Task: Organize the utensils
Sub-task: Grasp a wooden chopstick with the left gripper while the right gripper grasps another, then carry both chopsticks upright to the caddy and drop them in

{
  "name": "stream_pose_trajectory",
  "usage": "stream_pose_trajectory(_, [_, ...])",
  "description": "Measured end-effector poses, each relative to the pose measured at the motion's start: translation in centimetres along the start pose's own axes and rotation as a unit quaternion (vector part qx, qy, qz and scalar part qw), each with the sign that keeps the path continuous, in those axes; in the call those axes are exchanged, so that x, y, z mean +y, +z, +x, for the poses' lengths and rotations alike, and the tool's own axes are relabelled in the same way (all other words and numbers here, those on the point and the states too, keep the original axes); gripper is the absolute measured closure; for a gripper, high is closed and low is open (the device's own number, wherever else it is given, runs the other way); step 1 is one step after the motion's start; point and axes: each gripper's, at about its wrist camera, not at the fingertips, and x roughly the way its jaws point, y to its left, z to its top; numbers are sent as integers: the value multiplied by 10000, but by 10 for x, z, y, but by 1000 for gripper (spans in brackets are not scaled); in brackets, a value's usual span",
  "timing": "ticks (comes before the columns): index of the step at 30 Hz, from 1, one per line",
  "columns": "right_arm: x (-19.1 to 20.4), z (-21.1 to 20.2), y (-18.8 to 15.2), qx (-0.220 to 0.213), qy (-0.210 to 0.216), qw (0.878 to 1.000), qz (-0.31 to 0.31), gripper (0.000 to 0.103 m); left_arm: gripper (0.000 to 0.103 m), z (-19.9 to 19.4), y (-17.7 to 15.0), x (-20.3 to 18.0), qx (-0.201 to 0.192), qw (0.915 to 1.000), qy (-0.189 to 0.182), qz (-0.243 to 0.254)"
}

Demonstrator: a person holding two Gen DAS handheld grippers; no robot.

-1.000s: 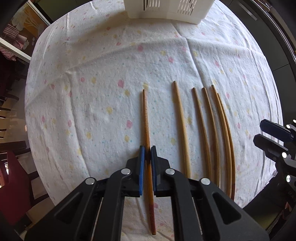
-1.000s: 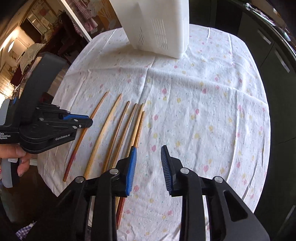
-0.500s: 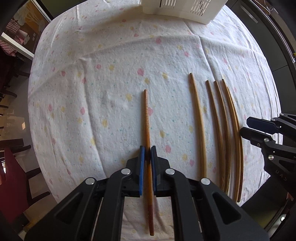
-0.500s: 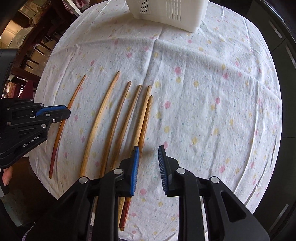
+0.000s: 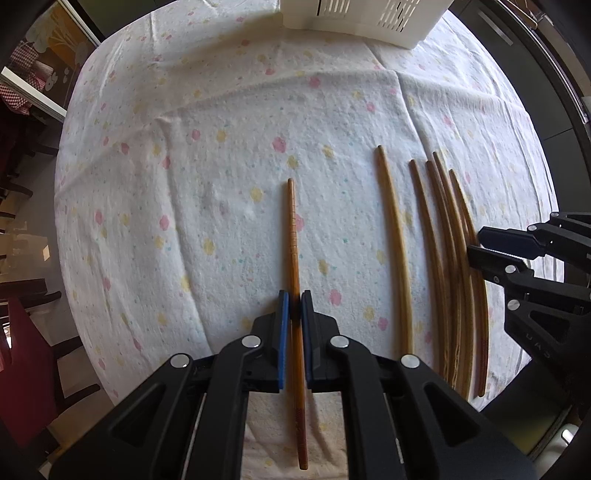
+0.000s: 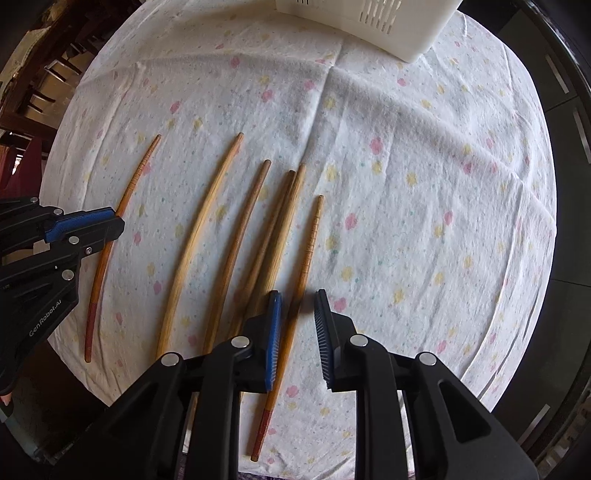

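Note:
My left gripper (image 5: 295, 306) points down at the flowered tablecloth, shut on an orange-brown chopstick (image 5: 293, 229) with a dark red end; the right wrist view shows the same gripper (image 6: 110, 225) and chopstick (image 6: 136, 181) at far left. My right gripper (image 6: 298, 295) hangs over the rightmost chopstick (image 6: 312, 236), a ridged one with a red end. That chopstick lies between the jaws, which are closing, with a gap still showing beside each pad. In the left wrist view the right gripper (image 5: 476, 243) reaches in from the right.
Several more wooden chopsticks (image 6: 221, 229) lie side by side between the two grippers. A white slotted basket (image 6: 362, 22) stands at the far edge of the table. The tablecloth's (image 6: 424, 221) right half is bare, and chairs stand past the left edge.
My right gripper has come left and down over the row of chopsticks, and its jaws have narrowed around the rightmost one. The left gripper stays shut on its chopstick, hardly moved.

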Motion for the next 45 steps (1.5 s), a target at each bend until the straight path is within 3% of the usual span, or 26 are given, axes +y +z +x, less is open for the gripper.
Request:
stream_pose_trajectory(6, [-6, -2, -14, -324, 46, 9995, -17, 96, 96, -1, -1, 1, -98, 9999, -84, -28])
stream_pose_trajectory(11, [-25, -21, -38, -973, 677, 9928, 158, 96, 96, -14, -4, 0, -458, 9987, -216, 15])
stream_pose_trajectory(16, [-37, -66, -67, -2236, 1240, 9660, 374, 96, 96, -51, -8, -7, -1194, 9922, -319, 149])
stream_pose_trajectory(21, [-46, -109, -89, -3267, 1376, 9338, 493, 96, 96, -91, -10, -18, -1781, 9832, -245, 318])
stream_pose_trajectory(23, [-45, -120, -95, -3391, 1395, 9291, 490, 96, 96, -92, -6, -20, -1534, 9873, -189, 357])
stream_pose_trajectory(25, [-52, -127, -99, -3413, 1394, 9284, 460, 96, 96, -78, -3, -17, -969, 9946, -284, 236])
stream_pose_trajectory(26, [-56, -133, -107, -3430, 1366, 9283, 442, 96, 96, -69, -4, -17, -768, 9967, -158, 212])
stream_pose_trajectory(30, [-58, -136, -110, -3413, 1416, 9283, 424, 96, 92, -30, -7, -4, -53, 10000, -25, -37])
stream_pose_trajectory(33, [-60, -138, -112, -3431, 1415, 9276, 429, 96, 78, -21, -10, 0, 93, 9999, 38, -42])
stream_pose_trajectory(35, [-63, -139, -113, -3432, 1399, 9278, 429, 96, 77, -16, -11, 1, 186, 9998, 19, -55])
stream_pose_trajectory(39, [-68, -140, -113, -3425, 1397, 9279, 473, 96, 77, -9, -9, -1, 220, 9996, 189, 55])
stream_pose_trajectory(41, [-69, -141, -115, -3410, 1443, 9277, 483, 96, 86, -4, -6, -1, 280, 9993, 256, 70])
stream_pose_trajectory(45, [-72, -143, -118, -3414, 1451, 9273, 490, 96, 89, 7, 2, -8, 357, 9989, 303, 90])
